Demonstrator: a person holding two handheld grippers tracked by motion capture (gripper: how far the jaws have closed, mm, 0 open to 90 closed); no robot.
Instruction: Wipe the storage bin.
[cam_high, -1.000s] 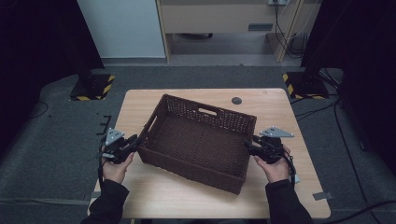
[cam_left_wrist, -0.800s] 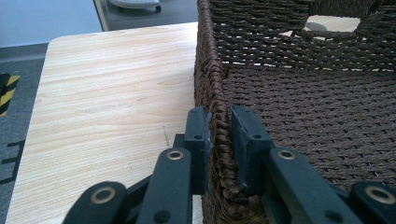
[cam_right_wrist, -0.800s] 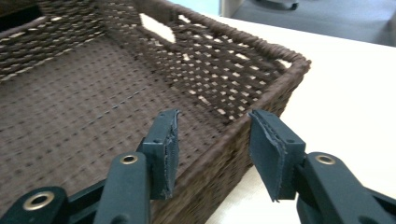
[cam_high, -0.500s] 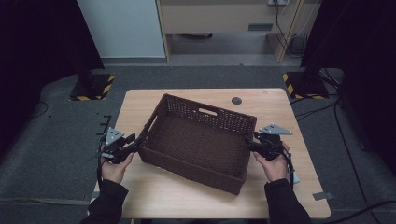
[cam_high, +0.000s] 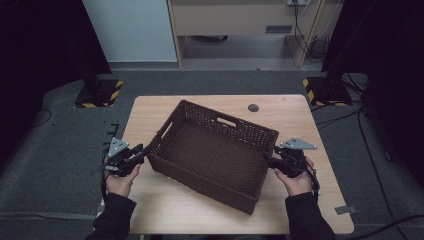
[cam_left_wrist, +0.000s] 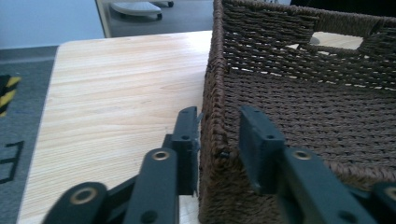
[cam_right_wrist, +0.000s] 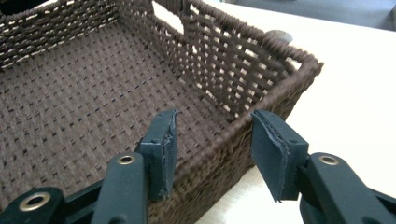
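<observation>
A dark brown woven basket (cam_high: 215, 155) stands empty and askew on the wooden table (cam_high: 300, 115). My left gripper (cam_high: 144, 151) is at its left short wall, open, one jaw outside and one inside the rim. In the left gripper view (cam_left_wrist: 217, 140) the outer jaw lies against the basket wall (cam_left_wrist: 212, 93) while the inner jaw stands off it. My right gripper (cam_high: 268, 161) straddles the right short wall in the same way. Its own view (cam_right_wrist: 217, 140) shows it open, with gaps on both sides of the rim (cam_right_wrist: 261, 98).
A small dark round disc (cam_high: 253, 107) lies on the table behind the basket, also seen past the rim (cam_right_wrist: 278, 35). Bare wood lies left of the basket (cam_left_wrist: 116, 84). Black-and-yellow striped stand bases (cam_high: 97, 94) sit on the floor at both far corners.
Both grippers have drawn very slightly outward from the basket's ends. The basket itself looks unmoved.
</observation>
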